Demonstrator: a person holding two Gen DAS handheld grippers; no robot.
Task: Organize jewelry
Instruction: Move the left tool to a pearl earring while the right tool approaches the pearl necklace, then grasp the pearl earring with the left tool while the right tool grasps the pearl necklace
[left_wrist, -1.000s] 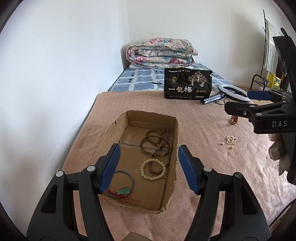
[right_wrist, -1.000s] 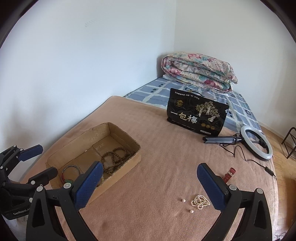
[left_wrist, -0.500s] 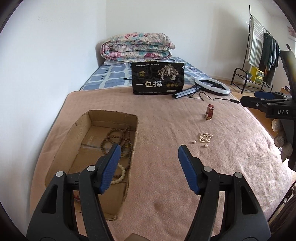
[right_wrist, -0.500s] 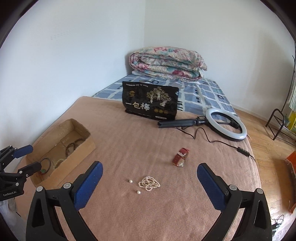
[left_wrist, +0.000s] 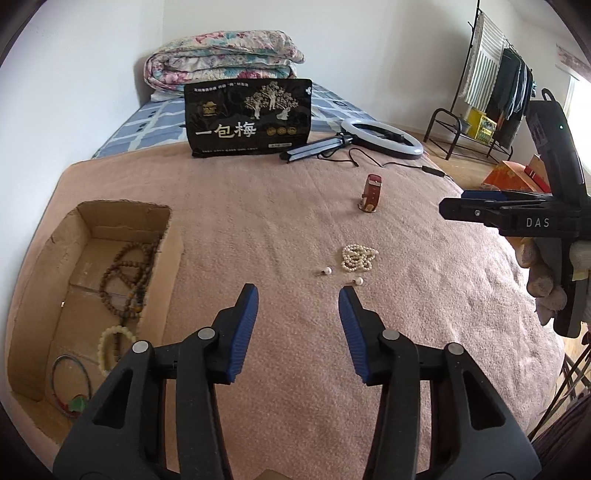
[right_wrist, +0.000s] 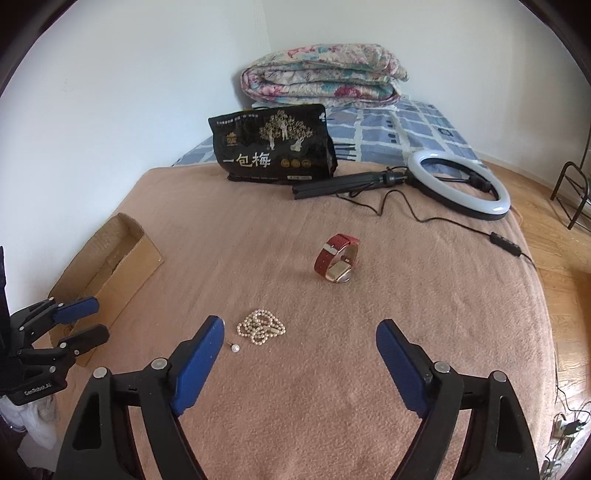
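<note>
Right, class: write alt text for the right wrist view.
An open right gripper, its jaws just narrowed, hovers over a pink blanket near a pearl necklace, a pearl earring and a red-strapped watch; nothing sits between the jaws.

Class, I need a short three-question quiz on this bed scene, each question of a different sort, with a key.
1. True or false: the red-strapped watch lies inside the cardboard box.
2. Which lies closest to the pearl strand? A) ring light B) a loose pearl earring C) black snack bag
3. Fill in: neither the left claw nor the right claw holds ______.

Key
1. False: it sits on the pink blanket, outside the box.
2. B
3. Anything: both have just been closing, yet nothing is between their pads.
</note>
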